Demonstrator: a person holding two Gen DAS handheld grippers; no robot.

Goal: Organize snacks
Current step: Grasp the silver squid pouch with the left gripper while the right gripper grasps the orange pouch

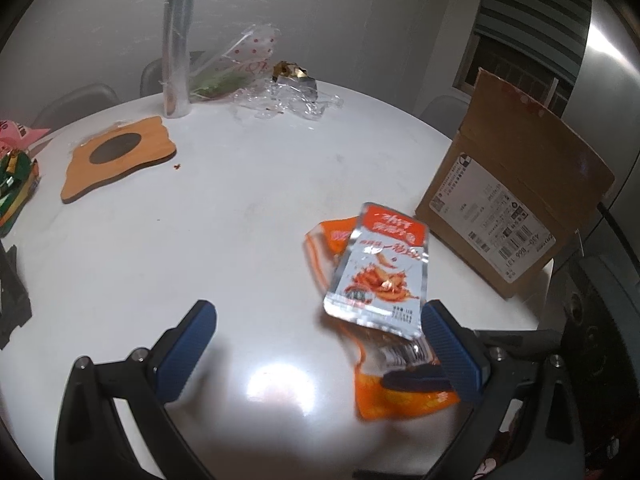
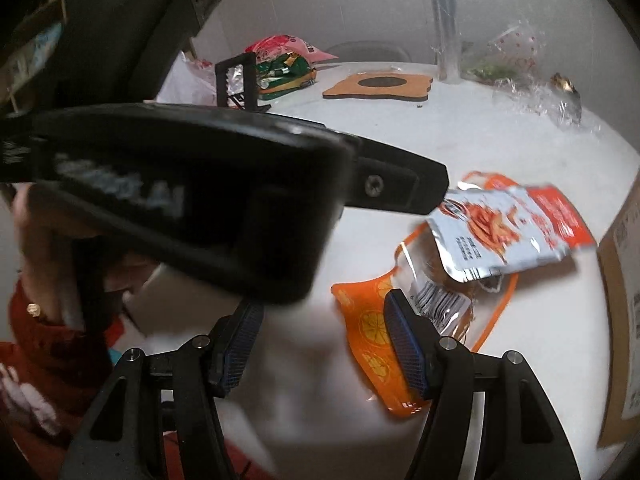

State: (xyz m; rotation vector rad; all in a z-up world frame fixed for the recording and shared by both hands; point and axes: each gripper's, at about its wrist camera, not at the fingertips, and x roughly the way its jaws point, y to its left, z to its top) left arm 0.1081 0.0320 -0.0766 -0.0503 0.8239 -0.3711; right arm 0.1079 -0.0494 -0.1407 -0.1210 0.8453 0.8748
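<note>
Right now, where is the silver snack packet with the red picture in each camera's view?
Left wrist view: the silver snack packet is right of center, lying over an orange packet, just left of the cardboard box.
Right wrist view: the packet is at right, mid-height, past the right gripper.
Shared landmark: the wooden trivet farther back on the table.

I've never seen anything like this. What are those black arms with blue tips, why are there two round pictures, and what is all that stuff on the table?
A person holds hand-held tongs, one per hand, each carrying a wide-angle camera looking along its blue-tipped fingers. One picture is from the left tongs, the other from the right tongs. Both are open and hold nothing. On the white table lie a silver snack packet on top of an orange snack bag, beside a cardboard box. Further off are a wooden trivet and more snack bags.
</note>
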